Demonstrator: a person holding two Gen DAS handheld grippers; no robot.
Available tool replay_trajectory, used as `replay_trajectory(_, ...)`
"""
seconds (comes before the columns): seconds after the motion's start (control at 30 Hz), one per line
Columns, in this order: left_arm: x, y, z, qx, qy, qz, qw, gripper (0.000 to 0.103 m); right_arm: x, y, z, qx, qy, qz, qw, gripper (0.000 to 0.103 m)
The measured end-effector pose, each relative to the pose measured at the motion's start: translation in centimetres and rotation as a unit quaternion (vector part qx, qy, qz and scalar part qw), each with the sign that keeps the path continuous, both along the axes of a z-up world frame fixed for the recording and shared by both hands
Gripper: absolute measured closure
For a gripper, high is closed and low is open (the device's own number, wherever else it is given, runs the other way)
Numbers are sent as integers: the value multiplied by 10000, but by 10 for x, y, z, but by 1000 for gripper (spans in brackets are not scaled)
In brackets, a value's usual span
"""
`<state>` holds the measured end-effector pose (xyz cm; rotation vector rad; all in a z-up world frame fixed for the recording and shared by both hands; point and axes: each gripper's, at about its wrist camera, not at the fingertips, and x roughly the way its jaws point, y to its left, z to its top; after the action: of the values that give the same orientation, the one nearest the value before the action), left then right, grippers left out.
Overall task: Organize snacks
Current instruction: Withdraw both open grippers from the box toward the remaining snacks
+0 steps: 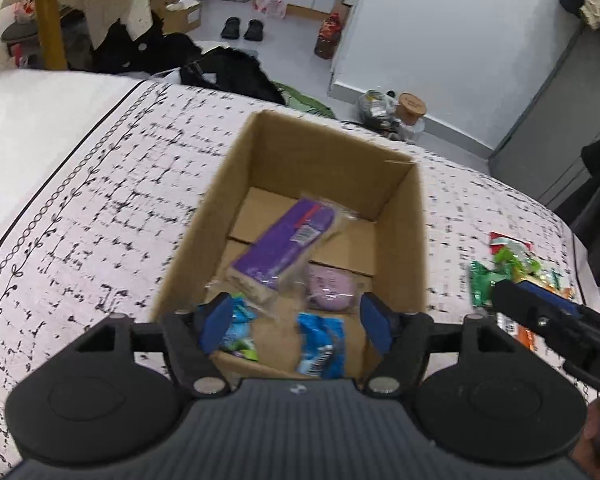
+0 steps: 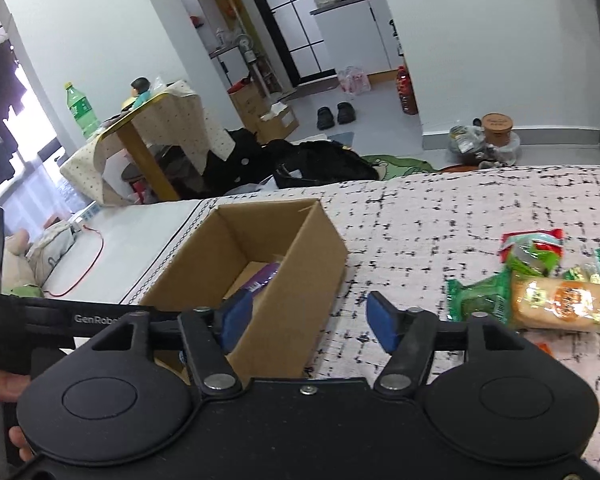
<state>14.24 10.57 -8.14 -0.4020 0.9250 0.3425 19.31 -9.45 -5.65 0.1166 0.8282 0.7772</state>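
An open cardboard box (image 1: 400, 240) stands on the patterned cloth. Inside lie a purple packet (image 1: 284, 236), a pink round snack (image 1: 332, 288) and two blue packets (image 1: 320, 344). My left gripper (image 1: 296, 320) hangs open over the box's near end, nothing pressed between its blue pads. In the right wrist view the same box (image 2: 300, 280) is at centre left. My right gripper (image 2: 308, 316) is open above the box's near right corner, holding nothing. To its right lies a heap of snacks: green packets (image 2: 476, 300), an orange bread pack (image 2: 560, 300), a red and green packet (image 2: 532, 246).
The cloth-covered surface (image 2: 440, 216) ends at a floor strewn with black bags (image 2: 324, 164), slippers (image 2: 336, 114) and a jar (image 2: 496, 126). A small draped table (image 2: 148, 128) with a green bottle (image 2: 80, 108) stands far left. A hand (image 2: 0, 384) holds the left gripper.
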Motion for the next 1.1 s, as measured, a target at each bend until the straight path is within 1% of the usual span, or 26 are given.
replay_trajectory(0.1,1,-11,5,23,-68,-62,10000,28,-2,-9,1,11,-55,-119,9999,24)
replay_trajectory(0.27,3,-26,9,10,-167,-122,9998,24,0,-29,-1,40,-45,-346,9994,15)
replay_trajectory(0.47,6,-45,13,-49,-324,-208,9992,14,1,-58,-3,41,-63,-716,9974,0)
replay_trajectory(0.53,8,-53,15,-41,-390,-232,9990,6,0,-68,-3,48,-102,-833,9965,0)
replay_trajectory(0.7,15,-72,19,-174,-555,-394,9975,0,-2,-87,-3,2,-188,-977,9950,0)
replay_trajectory(0.9,23,-97,18,-175,-613,-613,9961,0,-3,-108,-6,-12,-223,-1160,9930,0)
replay_trajectory(1.1,29,-113,13,-184,-603,-766,9951,0,-3,-124,-13,-182,-252,-1378,9900,0)
